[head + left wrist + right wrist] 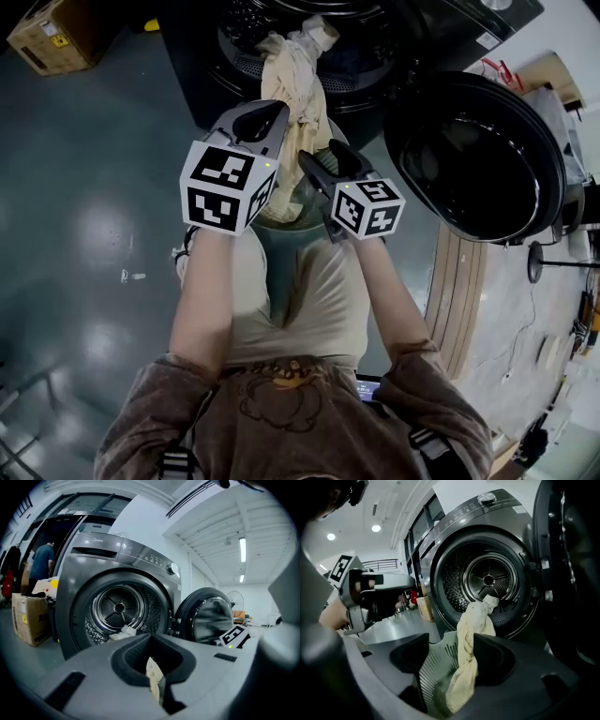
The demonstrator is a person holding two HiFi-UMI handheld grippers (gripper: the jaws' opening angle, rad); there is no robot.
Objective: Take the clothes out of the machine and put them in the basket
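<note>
A long cream cloth (295, 75) hangs from the open drum of the dark washing machine (246, 66) down toward a pale slatted basket (433, 667). My left gripper (267, 117) is beside the cloth's left side and is shut on a fold of it (153, 674). My right gripper (319, 157) is at the cloth's right side. In the right gripper view its jaws stand open with the cloth (471, 658) hanging between them over the basket, against the right jaw. More pale cloth (123, 632) lies at the drum's lip.
The round machine door (478, 159) is swung open to the right. A cardboard box (56, 36) stands on the floor to the left of the machine. A person (42, 562) stands far behind on the left. Wooden boards (459, 291) lie at the right.
</note>
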